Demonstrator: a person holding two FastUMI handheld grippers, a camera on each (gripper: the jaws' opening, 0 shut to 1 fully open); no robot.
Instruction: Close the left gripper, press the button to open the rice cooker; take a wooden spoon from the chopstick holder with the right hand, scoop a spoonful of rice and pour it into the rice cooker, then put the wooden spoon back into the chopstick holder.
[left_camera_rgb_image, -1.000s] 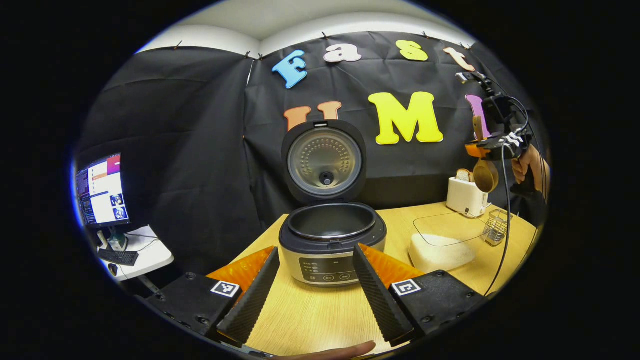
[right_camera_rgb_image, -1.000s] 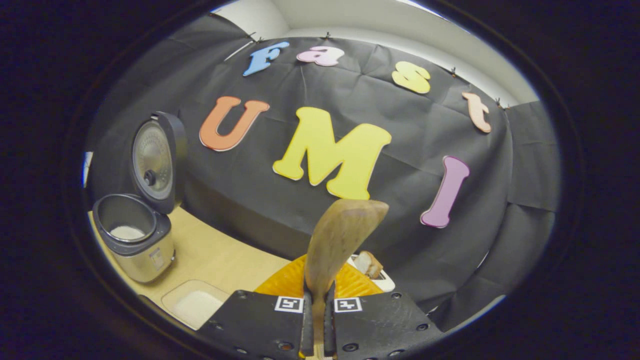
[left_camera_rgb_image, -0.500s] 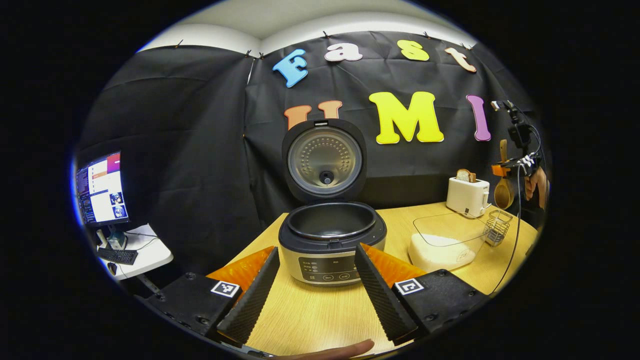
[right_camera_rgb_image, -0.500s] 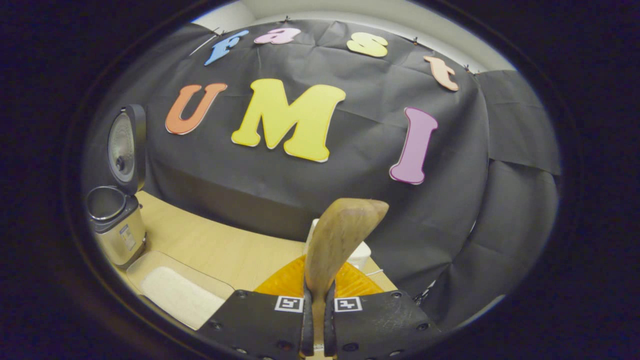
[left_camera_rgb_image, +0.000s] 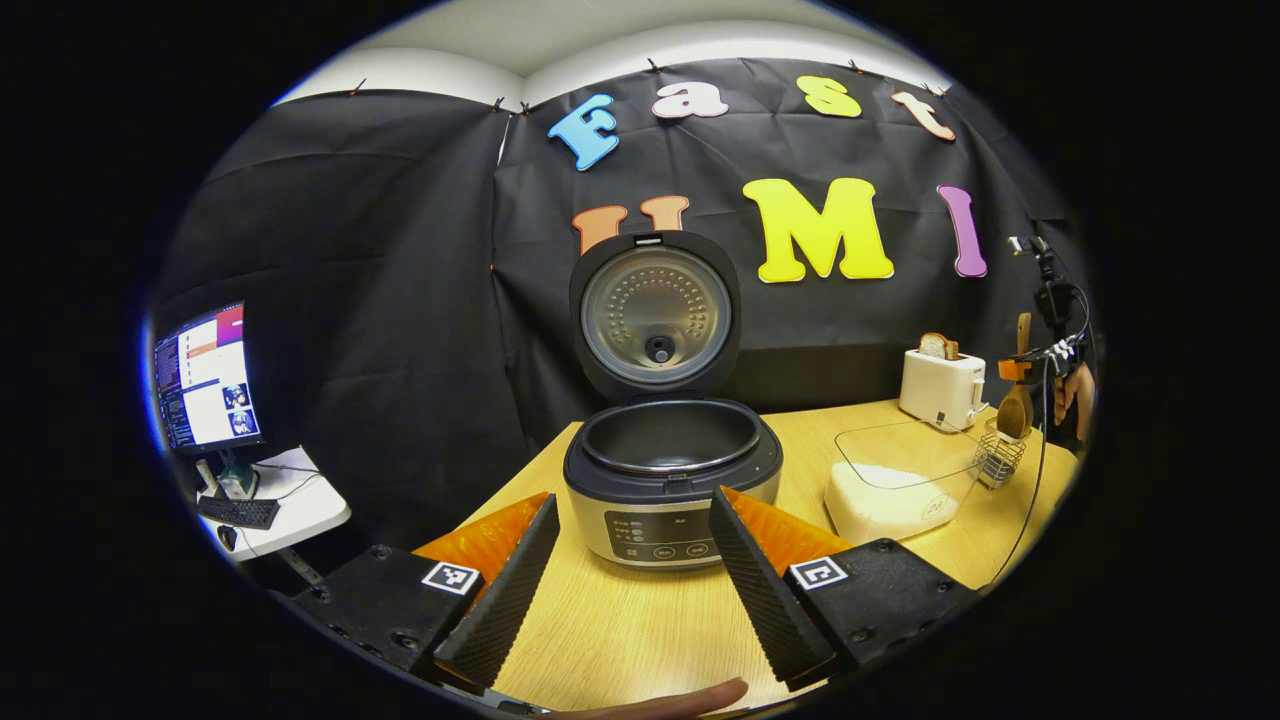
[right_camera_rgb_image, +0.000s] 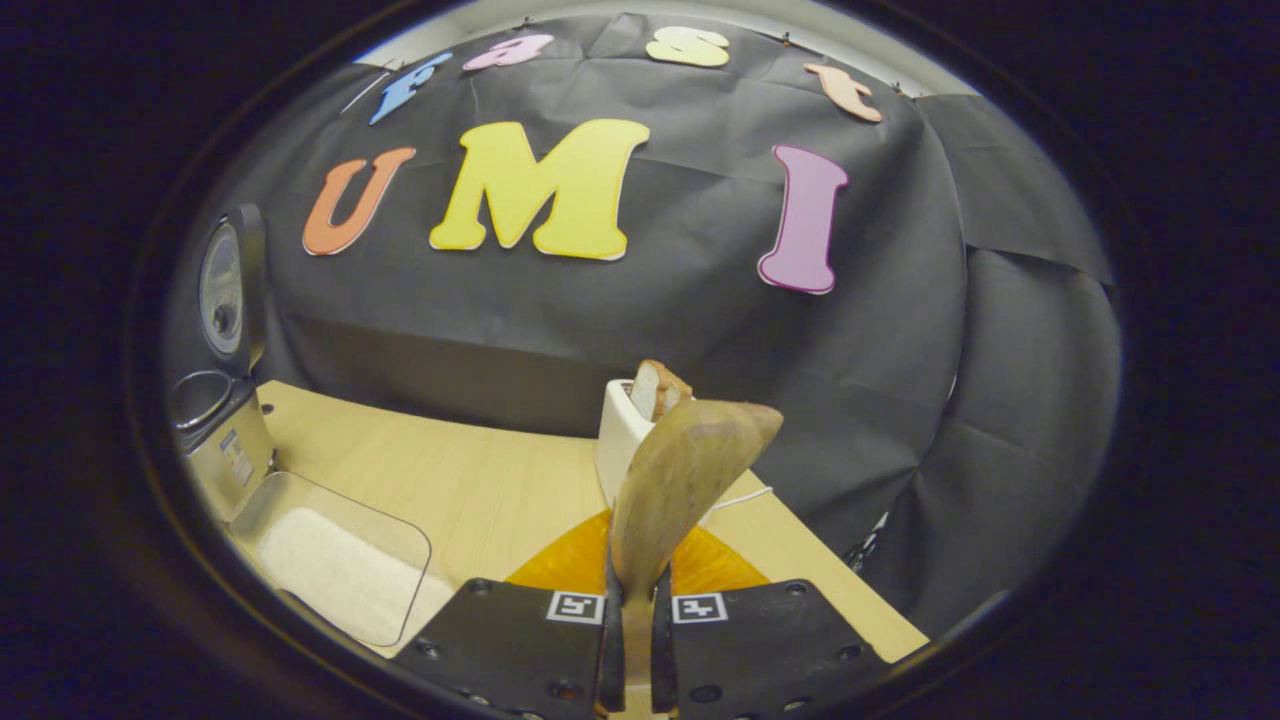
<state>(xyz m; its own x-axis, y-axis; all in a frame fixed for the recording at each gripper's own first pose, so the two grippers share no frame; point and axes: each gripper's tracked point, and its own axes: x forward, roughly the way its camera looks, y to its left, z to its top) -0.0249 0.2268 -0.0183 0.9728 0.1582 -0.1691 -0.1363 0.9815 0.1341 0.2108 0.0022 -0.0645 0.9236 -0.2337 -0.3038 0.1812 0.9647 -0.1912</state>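
Right gripper (right_camera_rgb_image: 637, 640) pinches the wooden spoon (right_camera_rgb_image: 680, 485) by its handle, fingers pressed together on it, bowl sticking up in front of the toaster (right_camera_rgb_image: 622, 440). From the left gripper view, spoon hangs bowl-down just above the chopstick holder (left_camera_rgb_image: 998, 457). Left gripper (left_camera_rgb_image: 630, 580) is spread wide, holds nothing, facing the rice cooker (left_camera_rgb_image: 670, 470), lid up. Rice container (left_camera_rgb_image: 895, 485) sits between cooker and holder on the table (left_camera_rgb_image: 620, 640).

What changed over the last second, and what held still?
The right claw, still shut on the wooden spoon, came down toward the chopstick holder. The left claw stayed open facing the rice cooker, whose lid stayed up.
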